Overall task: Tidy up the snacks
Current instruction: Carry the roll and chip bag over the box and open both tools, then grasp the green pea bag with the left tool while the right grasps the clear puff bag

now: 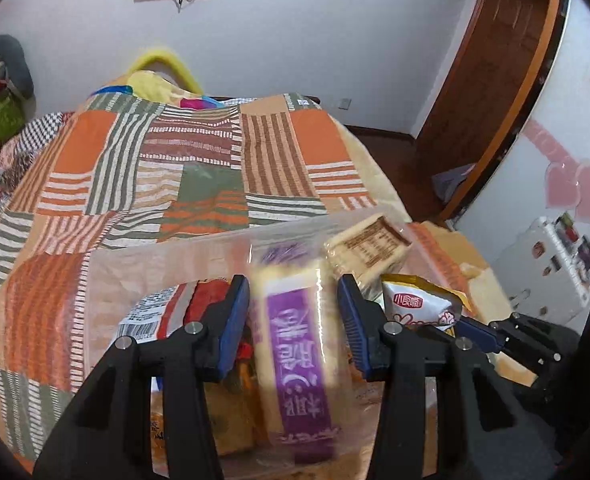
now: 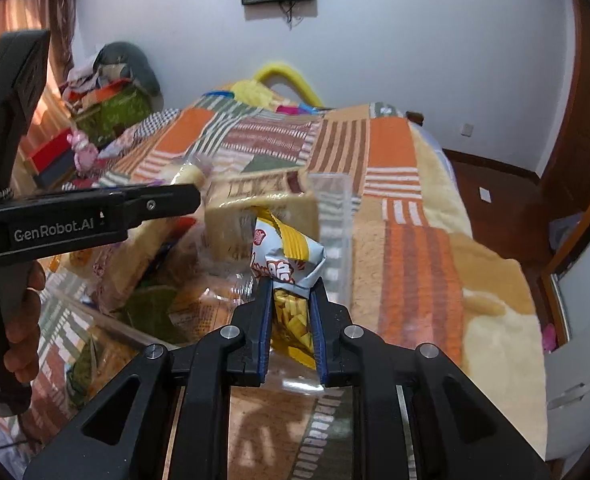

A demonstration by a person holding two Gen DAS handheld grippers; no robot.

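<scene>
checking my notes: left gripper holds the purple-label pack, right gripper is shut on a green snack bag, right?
Not quite: the right gripper is shut on a yellow and white snack bag, as the right wrist view shows. The left gripper does hold the purple-label pack.

We are seeing a patchwork blanket [image 1: 199,168] showing orange, olive and brown stripes, a cream pack [image 1: 299,344] wearing a purple label, a white-and-yellow packet [image 2: 291,256], and black grippers carrying blue pads [image 1: 235,320].
</scene>
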